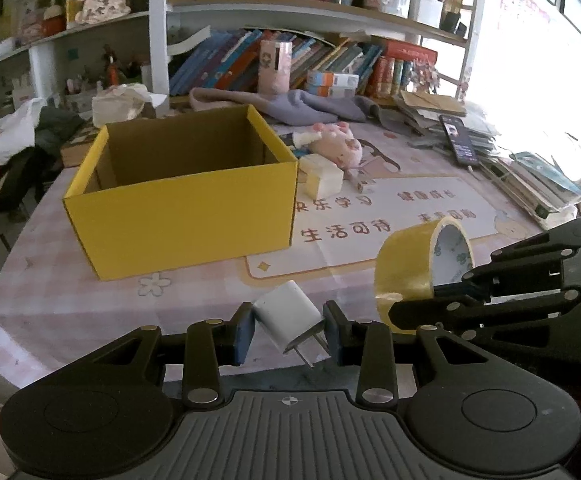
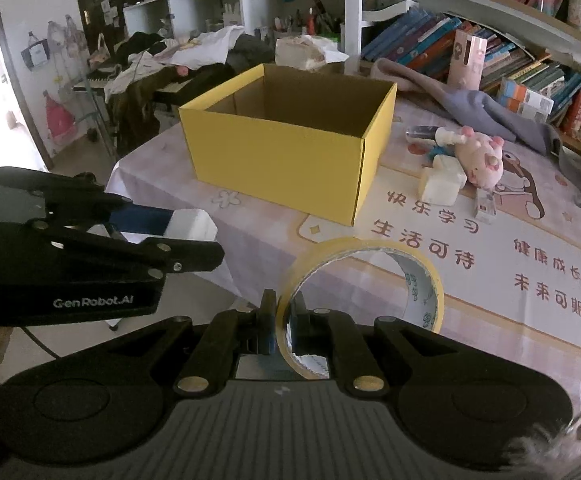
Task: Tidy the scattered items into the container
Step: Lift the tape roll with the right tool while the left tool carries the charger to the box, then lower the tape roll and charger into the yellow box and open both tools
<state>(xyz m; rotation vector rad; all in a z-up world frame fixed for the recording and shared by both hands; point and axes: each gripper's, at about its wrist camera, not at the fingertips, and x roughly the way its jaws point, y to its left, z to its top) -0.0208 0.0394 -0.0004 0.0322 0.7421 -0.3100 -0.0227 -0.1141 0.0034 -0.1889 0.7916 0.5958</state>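
Ahead, yellow box [image 1: 178, 216] open-topped, left fingers [image 1: 246, 330] pinching charger [image 1: 288, 314], right fingers [image 2: 300, 320] pinching tape roll [image 2: 422, 280]

A lived-in home study: crowded bookshelves [image 1: 290, 56], a cartoon-printed tablecloth [image 2: 490, 280], a plush pig [image 2: 484, 156], clothes heaped [image 2: 158, 64] behind.

Both views were taken from wrist-mounted fisheye cameras angled downward along the fingers, close above the table [image 1: 70, 312]. The yellow box [image 1: 182, 216] was seen ahead in each, and was shared by both, with the bookshelves [image 1: 310, 60] behind. Each view was crossed by the other gripper.
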